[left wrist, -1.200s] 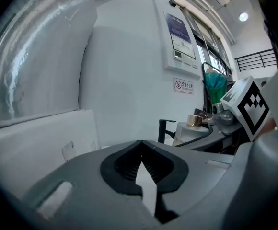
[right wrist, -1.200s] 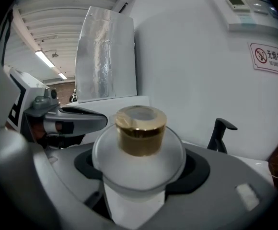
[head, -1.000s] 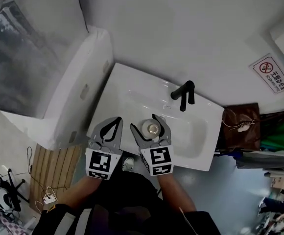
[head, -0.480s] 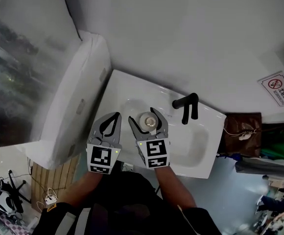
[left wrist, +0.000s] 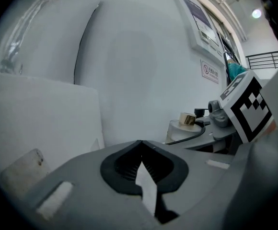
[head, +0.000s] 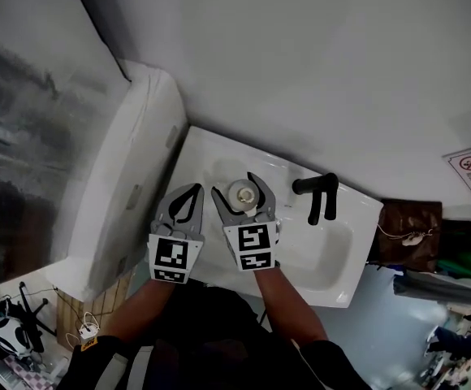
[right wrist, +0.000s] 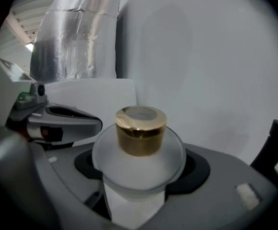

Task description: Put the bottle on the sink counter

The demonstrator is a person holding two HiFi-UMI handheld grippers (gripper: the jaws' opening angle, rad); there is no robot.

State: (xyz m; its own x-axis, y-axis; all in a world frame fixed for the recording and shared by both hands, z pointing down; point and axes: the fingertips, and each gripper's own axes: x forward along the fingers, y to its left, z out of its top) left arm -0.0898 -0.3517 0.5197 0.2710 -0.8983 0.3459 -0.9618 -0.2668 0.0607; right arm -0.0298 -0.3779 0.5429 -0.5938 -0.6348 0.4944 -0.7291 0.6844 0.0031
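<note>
A frosted white bottle (head: 242,192) with a gold cap (right wrist: 140,129) stands upright between the jaws of my right gripper (head: 237,187), which is shut on its body (right wrist: 138,163). It hangs over the back left part of the white sink counter (head: 205,149), left of the black faucet (head: 321,195). My left gripper (head: 193,192) is just to the left of it, shut with nothing in it; its jaws meet at the tips (left wrist: 140,143). In the left gripper view the bottle (left wrist: 183,126) shows to the right, held by the right gripper (left wrist: 211,123).
The basin (head: 325,246) dips to the right of the bottle. A white wall rises right behind the counter. A tall white box (head: 130,177) flanks the sink's left, with a foil-covered surface (head: 24,136) beyond it. A brown bag (head: 410,232) hangs right of the sink.
Both grippers have moved together away from me toward the wall, carrying the bottle from over the basin's front to its back left corner. The jaws have not changed.
</note>
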